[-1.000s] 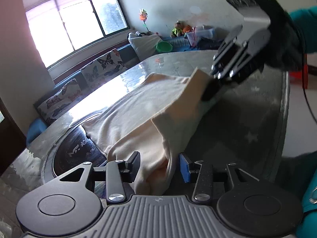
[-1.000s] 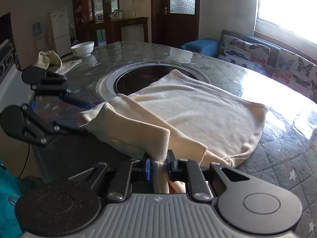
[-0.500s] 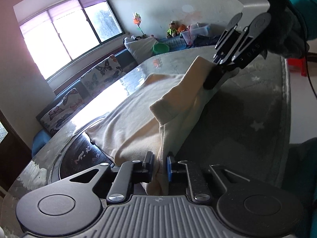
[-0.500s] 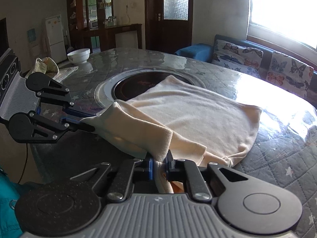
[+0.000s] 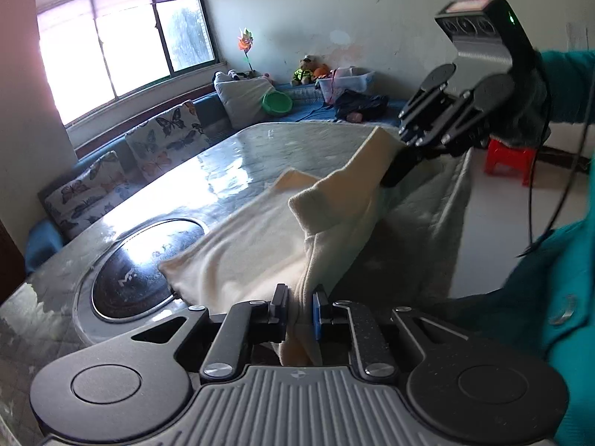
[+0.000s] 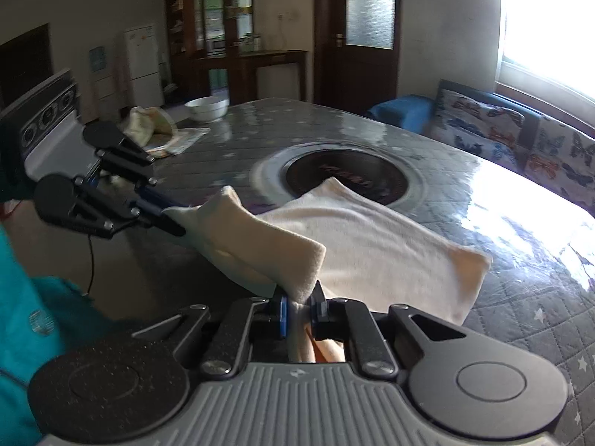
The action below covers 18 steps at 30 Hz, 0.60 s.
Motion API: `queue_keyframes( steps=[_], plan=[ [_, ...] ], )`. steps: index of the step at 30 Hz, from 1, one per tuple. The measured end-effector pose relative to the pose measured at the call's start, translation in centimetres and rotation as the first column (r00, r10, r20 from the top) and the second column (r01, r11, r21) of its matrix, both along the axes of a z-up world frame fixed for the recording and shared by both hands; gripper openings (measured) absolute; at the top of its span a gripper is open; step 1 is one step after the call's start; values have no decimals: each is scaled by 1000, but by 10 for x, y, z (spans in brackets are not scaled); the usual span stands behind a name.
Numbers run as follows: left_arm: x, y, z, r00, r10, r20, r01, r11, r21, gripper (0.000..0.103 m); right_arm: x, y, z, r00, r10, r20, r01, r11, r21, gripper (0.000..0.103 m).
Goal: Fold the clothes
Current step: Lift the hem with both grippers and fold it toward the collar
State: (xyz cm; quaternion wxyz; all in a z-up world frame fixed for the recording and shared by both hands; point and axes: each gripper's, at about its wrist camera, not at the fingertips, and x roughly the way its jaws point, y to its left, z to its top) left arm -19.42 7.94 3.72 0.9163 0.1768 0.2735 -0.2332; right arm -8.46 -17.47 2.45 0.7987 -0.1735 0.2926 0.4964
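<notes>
Garment [image 5: 260, 245] edge lifted | left gripper [image 5: 300, 306] clamped | right gripper [image 6: 299, 310] clamped

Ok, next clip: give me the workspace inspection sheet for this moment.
Surface: quilted grey table under glossy clear cover, round dark inset hob.
Job's things: cream garment, near edge lifted off the table, far part lying flat, one corner over the hob.
Clutter: white bowl, bundled cloth on paper at the far end.
Grippers: left gripper and right gripper both shut on the garment's near edge.
Cables: black cable hanging by the teal sleeve.
Surroundings: butterfly-print sofa, window, red stool, fridge.
</notes>
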Motion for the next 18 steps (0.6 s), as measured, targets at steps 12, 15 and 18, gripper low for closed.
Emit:
queue_keyframes(
  steps=[12,15,18],
  plan=[
    [78,22,9,997,71,9,-71,996,-63,14,60,21,20,998,-31,46,31,999,-17,9],
    [112,30,3,997,75,-12,-76,995,-61,14,95,32,16,998,-47,45,49,998,-37,9],
    [148,38,-8,994,89,-56,-93,993,-72,14,131,45,4,997,-70,29,72,995,-66,9]
  ],
)
